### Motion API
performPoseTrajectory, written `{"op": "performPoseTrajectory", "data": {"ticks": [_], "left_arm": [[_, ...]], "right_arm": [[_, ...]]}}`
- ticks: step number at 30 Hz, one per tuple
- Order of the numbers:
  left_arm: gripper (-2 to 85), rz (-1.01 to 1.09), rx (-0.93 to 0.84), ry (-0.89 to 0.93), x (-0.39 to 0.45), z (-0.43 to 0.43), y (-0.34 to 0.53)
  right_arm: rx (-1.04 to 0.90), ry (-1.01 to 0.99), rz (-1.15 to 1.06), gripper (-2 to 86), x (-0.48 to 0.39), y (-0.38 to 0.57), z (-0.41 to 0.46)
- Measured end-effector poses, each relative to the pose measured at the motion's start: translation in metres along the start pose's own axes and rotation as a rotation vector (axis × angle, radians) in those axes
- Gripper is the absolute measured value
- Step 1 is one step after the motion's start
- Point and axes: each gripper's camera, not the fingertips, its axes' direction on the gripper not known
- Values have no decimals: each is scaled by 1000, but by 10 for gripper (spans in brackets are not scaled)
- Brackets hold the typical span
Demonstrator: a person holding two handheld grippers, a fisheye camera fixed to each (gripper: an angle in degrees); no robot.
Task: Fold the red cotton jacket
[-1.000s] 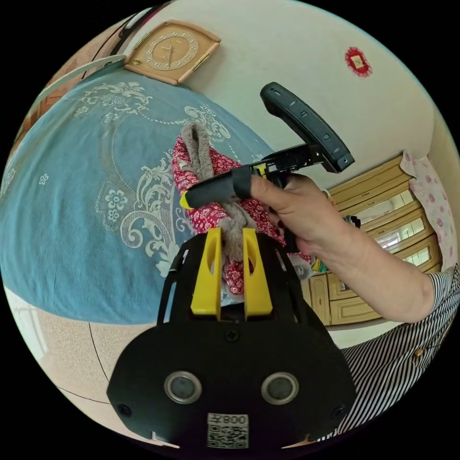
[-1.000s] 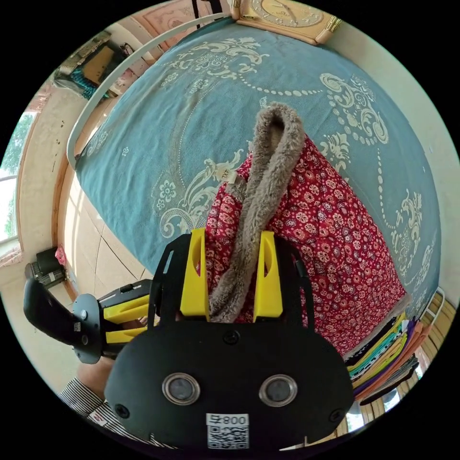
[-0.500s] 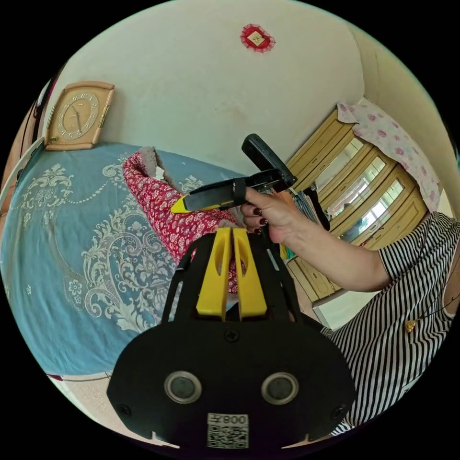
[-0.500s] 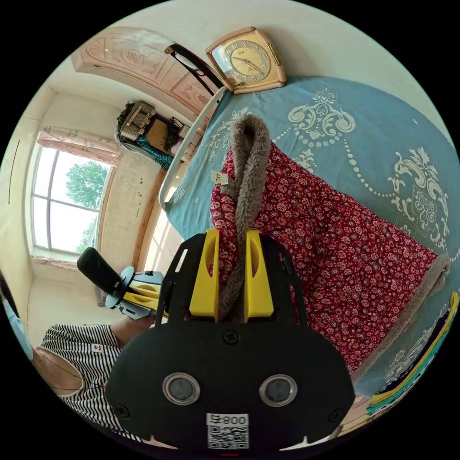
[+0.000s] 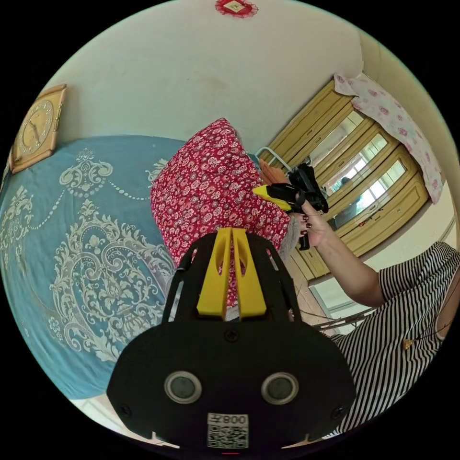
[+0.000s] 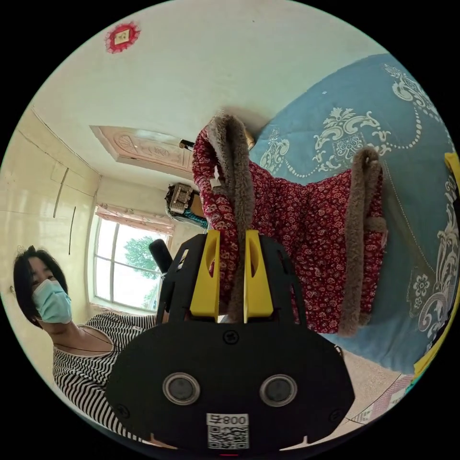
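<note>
Red cotton jacket (image 6: 306, 225) hangs lifted above the blue bedspread (image 5: 72, 230), its furry edge clamped in the right gripper (image 6: 232, 273) while the left gripper (image 5: 232, 268) sits closed and empty, so lowering it flat and smooth should come before any fold

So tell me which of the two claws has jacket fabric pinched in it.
The right claw: its yellow jaws press on the fur trim of the red jacket. The left claw is closed too, jaws touching with nothing between them.
</note>
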Motion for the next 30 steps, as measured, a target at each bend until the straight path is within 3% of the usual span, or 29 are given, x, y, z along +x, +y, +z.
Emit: {"op": "performPoseTrajectory", "data": {"ticks": [7,12,16,22,25,27,30], "left_arm": [[2,80,-189,4,5,145,-34],[2,142,-319,-57,1,231,-31],[1,160,-309,-126,-5,274,-20],[1,181,-190,-138,0,278,-20],[1,202,-97,-205,-4,280,-41],[2,201,-128,-252,-16,300,-57],[2,259,-314,-385,-38,357,-68]], "right_arm": [[131,-110,178,83,95,38,-69],[149,64,300,74,125,60,-94],[206,275,147,19,82,74,-109],[-116,577,-84,3,61,63,-34],[-100,603,-105,1,64,67,-23],[-108,620,-114,1,64,69,-19],[-118,692,-170,1,56,73,-9]]}}
